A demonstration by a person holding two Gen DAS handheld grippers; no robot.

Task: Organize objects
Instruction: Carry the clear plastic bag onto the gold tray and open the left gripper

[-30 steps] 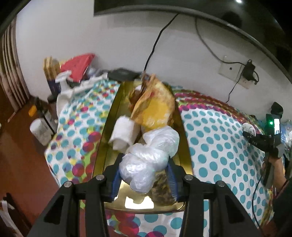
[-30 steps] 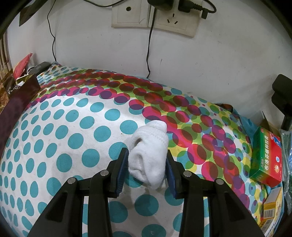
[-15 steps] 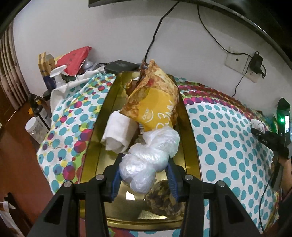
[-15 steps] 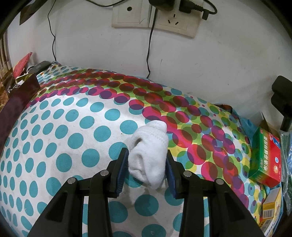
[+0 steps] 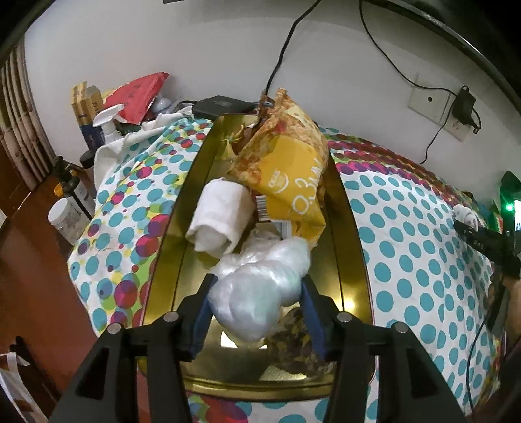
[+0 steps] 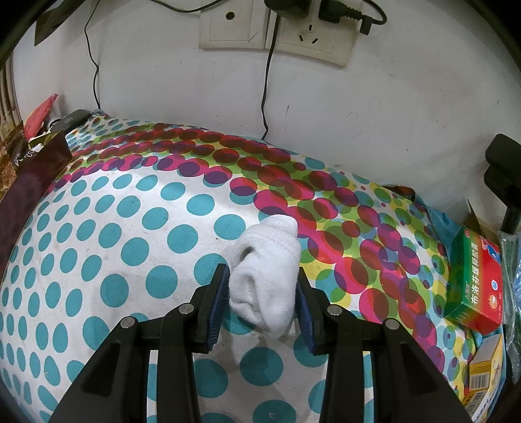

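Note:
My left gripper (image 5: 257, 293) is shut on a crumpled clear plastic bag (image 5: 260, 286) and holds it above the near end of a gold tray (image 5: 348, 227). In the tray lie a rolled white cloth (image 5: 218, 218), a yellow snack bag (image 5: 289, 172) and a dark patterned packet (image 5: 299, 345). My right gripper (image 6: 262, 286) is shut on a rolled white sock (image 6: 267, 270) just over the dotted tablecloth (image 6: 114, 260). The right gripper also shows at the right edge of the left wrist view (image 5: 469, 224).
At the table's left end stand a spray bottle (image 5: 107, 123), a red packet (image 5: 140, 94), boxes and jars (image 5: 65, 214). A green-red medicine box (image 6: 475, 276) and a yellow box (image 6: 485, 371) sit at the right end. Wall sockets (image 6: 273, 29) with cables hang behind.
My left gripper has moved forward over the tray with the plastic bag, so the tray's contents look closer. The right gripper and sock have stayed still.

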